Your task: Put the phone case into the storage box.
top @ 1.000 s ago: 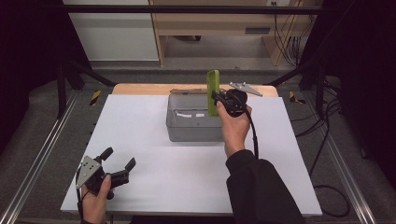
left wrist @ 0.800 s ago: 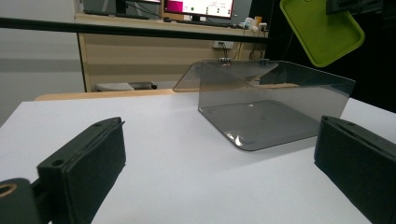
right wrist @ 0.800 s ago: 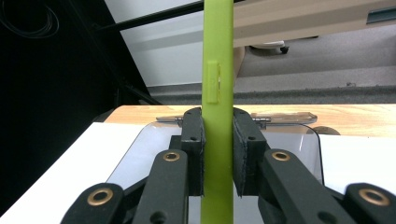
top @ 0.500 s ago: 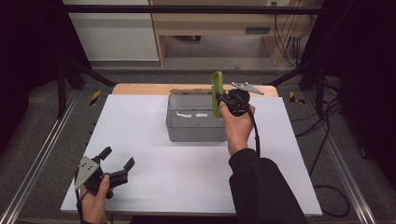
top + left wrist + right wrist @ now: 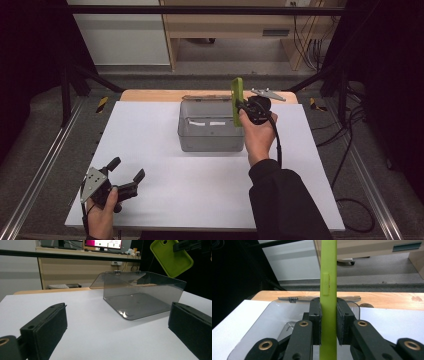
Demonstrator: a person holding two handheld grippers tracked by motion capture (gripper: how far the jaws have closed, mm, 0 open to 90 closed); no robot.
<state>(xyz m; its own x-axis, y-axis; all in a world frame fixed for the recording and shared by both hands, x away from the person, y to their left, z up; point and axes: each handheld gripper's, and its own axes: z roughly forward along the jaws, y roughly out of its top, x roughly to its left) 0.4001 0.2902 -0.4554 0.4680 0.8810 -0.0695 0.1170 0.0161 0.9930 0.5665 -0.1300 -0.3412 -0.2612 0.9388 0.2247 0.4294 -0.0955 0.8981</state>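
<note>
The right forearm, in a dark sleeve, reaches up from the near edge of the worktop (image 5: 150, 135) toward its far side, and the right hand (image 5: 257, 137) holds the right gripper (image 5: 239, 106) raised over the far right corner of the smoky clear box (image 5: 207, 127). Its jaws are clamped on a green phone case (image 5: 236, 100), which stands upright and edge-on above the right end of the box, near the far edge of the worktop. The left hand (image 5: 102, 210) rests at the near left corner of the worktop, holding the left gripper (image 5: 125, 172) low over the white surface with its jaws wide apart and nothing between them, aimed toward the box. Compared with a second ago, the right hand has drifted slightly toward the far right, carrying the case a little closer to the box's right end, while the grip on it has not changed; the left hand and the box sit where they were. The right gripper view shows what the high view cannot: the two black pads (image 5: 315, 322) pressing on either flat side of the case (image 5: 328, 277), a small side button on its edge, and the hinge strip along the box's back. The left gripper view shows the case (image 5: 171, 256) from its broad back, tilted, with a camera cutout in its top corner, and shows the box (image 5: 140, 297) standing with its lid raised.
</note>
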